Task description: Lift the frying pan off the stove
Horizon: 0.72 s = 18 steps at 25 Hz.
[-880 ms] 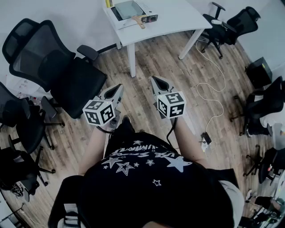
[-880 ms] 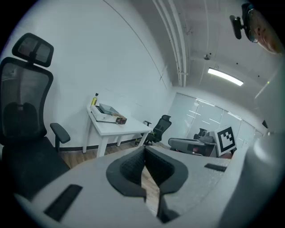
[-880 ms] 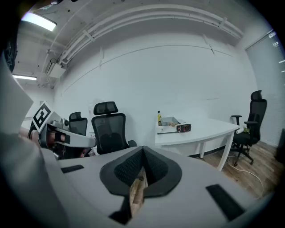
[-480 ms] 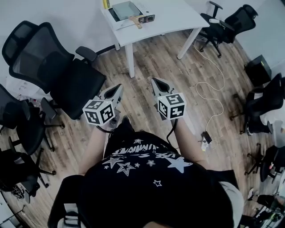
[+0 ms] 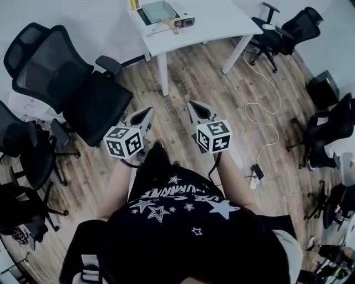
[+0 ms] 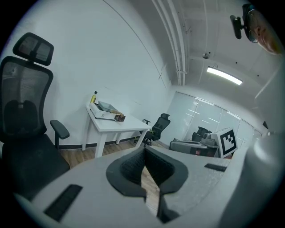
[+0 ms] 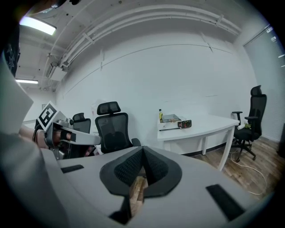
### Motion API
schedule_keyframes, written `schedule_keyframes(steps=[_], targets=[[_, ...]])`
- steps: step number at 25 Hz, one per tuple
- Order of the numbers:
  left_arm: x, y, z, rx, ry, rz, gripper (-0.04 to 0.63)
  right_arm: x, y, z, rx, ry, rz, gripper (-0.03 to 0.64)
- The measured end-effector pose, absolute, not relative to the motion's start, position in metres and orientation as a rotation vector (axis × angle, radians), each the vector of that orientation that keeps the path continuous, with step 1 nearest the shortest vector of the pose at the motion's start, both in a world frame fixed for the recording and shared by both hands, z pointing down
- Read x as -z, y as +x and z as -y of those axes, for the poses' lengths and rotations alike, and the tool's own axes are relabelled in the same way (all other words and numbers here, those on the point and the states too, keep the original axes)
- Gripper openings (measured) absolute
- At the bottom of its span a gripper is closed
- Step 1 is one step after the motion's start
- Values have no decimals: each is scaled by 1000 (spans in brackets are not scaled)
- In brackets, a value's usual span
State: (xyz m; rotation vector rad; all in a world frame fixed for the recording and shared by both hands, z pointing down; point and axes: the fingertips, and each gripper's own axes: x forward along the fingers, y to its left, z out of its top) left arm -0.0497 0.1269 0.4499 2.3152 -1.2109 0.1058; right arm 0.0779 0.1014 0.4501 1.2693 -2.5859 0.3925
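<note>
A person stands on a wood floor (image 5: pixel 188 77), left gripper (image 5: pixel 148 111) and right gripper (image 5: pixel 193 105) held side by side, each with jaws closed together and nothing between them. The pan (image 5: pixel 158 11) sits on the stove (image 5: pixel 186 23) atop a white table (image 5: pixel 222 19), well apart from both grippers.

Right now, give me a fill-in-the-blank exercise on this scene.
The left gripper and the right gripper both have their jaws ___.
The grey frying pan with a wooden handle rests on a portable stove on the ___ table.
The black mesh office chair stands at the person's ___ side.
Missing: shut; white; left.
</note>
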Motion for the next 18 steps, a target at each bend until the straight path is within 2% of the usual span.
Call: schedule_keyframes(steps=[5, 18], targets=[[-452, -51, -118, -130, 2323, 1195, 8, -454, 73, -97, -324, 1248, 2587, 6], [-472, -67, -38, -107, 2297, 1134, 8, -472, 74, -15, -431, 1342, 2501, 8]])
